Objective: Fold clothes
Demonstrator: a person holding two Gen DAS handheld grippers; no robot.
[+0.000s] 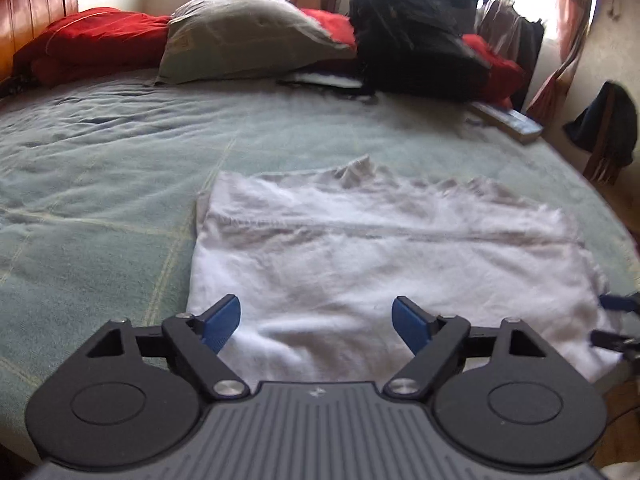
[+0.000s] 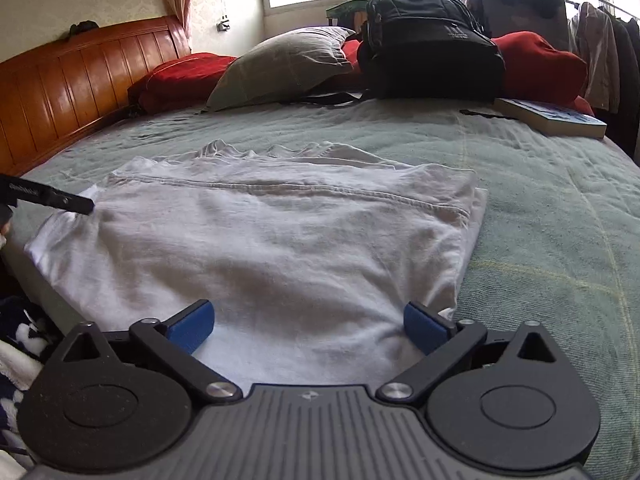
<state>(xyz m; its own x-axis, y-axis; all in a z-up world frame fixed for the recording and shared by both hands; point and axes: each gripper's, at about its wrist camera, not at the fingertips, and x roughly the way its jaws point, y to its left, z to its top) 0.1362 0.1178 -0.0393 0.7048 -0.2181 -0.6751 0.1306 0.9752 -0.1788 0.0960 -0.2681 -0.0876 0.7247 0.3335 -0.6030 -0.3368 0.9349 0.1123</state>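
A white garment [image 1: 360, 264] lies flat and partly folded on the green bedspread [image 1: 100, 184], with a hem seam running across it. My left gripper [image 1: 316, 324] hovers open over its near left part, with nothing between the blue pads [image 1: 222, 324]. My right gripper [image 2: 308, 326] is also open, low over the garment [image 2: 280, 248] at its near right corner. The right gripper's fingertips [image 1: 614, 320] show at the garment's right edge in the left wrist view. One black finger of the left gripper [image 2: 60, 199] reaches the garment's left edge in the right wrist view.
At the far side of the bed lie a grey pillow [image 2: 280, 64], red bedding [image 2: 180, 76], a black backpack [image 2: 428, 44] and a book [image 2: 556, 118]. A wooden headboard [image 2: 60, 92] runs along the left. Hanging clothes [image 2: 600, 52] stand at the far right.
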